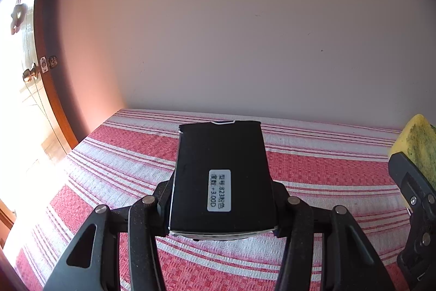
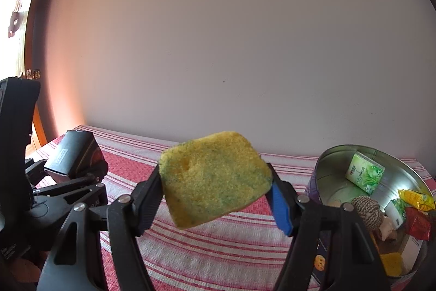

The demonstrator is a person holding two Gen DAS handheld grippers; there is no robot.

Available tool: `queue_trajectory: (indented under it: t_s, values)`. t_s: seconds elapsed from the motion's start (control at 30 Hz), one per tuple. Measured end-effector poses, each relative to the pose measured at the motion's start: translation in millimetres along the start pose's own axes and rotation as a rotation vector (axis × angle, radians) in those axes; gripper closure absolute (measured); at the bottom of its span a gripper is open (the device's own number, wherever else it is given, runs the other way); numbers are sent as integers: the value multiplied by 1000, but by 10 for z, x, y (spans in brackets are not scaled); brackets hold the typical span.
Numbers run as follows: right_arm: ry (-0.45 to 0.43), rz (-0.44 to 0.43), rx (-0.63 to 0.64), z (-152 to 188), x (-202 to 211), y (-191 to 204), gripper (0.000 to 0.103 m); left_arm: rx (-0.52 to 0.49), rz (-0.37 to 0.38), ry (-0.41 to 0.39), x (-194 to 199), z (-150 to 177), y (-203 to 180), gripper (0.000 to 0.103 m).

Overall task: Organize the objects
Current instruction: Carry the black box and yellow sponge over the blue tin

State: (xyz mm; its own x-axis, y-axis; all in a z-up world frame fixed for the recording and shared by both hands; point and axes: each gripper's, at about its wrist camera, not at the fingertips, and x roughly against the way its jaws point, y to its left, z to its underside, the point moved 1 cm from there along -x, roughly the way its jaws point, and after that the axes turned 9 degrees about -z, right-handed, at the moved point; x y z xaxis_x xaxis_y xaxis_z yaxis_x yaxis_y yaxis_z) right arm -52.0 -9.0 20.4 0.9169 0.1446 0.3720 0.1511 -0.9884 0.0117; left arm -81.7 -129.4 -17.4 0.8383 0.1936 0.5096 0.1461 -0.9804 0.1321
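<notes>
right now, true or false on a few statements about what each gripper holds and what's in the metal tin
1. The left gripper is shut on a black box. True.
2. The black box has no label. False: a white sticker with printed text sits on its upper face.
3. The right gripper grips a yellow sponge clear of the striped cloth. True.
4. The metal tin is empty. False: it holds a green tissue pack, snack packets and other items.
5. The tin sits to the left of the sponge in the right wrist view. False: it is on the right.
</notes>
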Motion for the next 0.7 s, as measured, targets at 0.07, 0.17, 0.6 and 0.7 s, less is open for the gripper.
queue_trajectory:
  t_s: [0.07,0.17,0.6,0.7]
  values:
    - [-2,2,0,11,49,-5,33,0,0,-1,-82,7,72,50]
    - [-5,4,0,9,7,33,33,1,-5,-4,-12,34,11,50]
    - [-1,-1,-3,184,69,72,33,-13,-13,-32,33,185,133,50]
    - [1,-2,-5,203,142,71,33,-6,-14,-31,129,219,83,50]
